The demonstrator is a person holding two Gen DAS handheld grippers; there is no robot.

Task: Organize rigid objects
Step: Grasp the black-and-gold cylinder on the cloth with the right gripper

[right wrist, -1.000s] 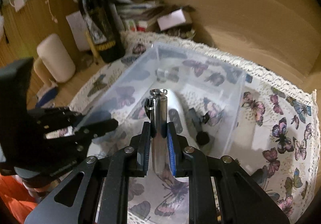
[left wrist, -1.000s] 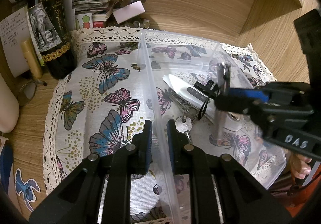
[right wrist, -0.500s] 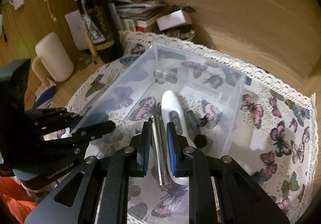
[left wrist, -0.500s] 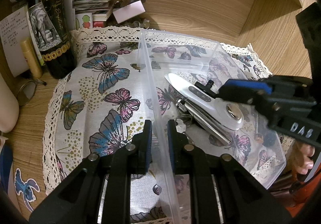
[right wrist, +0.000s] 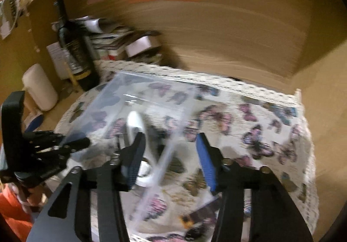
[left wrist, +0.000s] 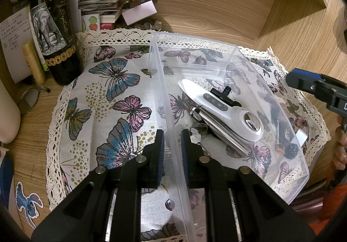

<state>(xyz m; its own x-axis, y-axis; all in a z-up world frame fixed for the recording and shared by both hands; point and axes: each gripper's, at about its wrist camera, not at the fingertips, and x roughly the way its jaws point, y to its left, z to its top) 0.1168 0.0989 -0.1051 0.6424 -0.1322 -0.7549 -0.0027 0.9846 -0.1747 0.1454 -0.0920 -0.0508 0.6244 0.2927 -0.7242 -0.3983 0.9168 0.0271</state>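
The left gripper, at the bottom centre of its own view, has its fingers clamped narrowly on the near wall of the clear rectangular plastic bin, which sits on a butterfly-print lace-edged cloth over the wooden worktop. Inside the bin lie a white handheld device with a chrome button, a slim silver metal cylinder beside it, keys and a small black part. The right gripper – blurred, low in its view – is opening, with nothing held between its fingers. A dark wine bottle stands upper left.
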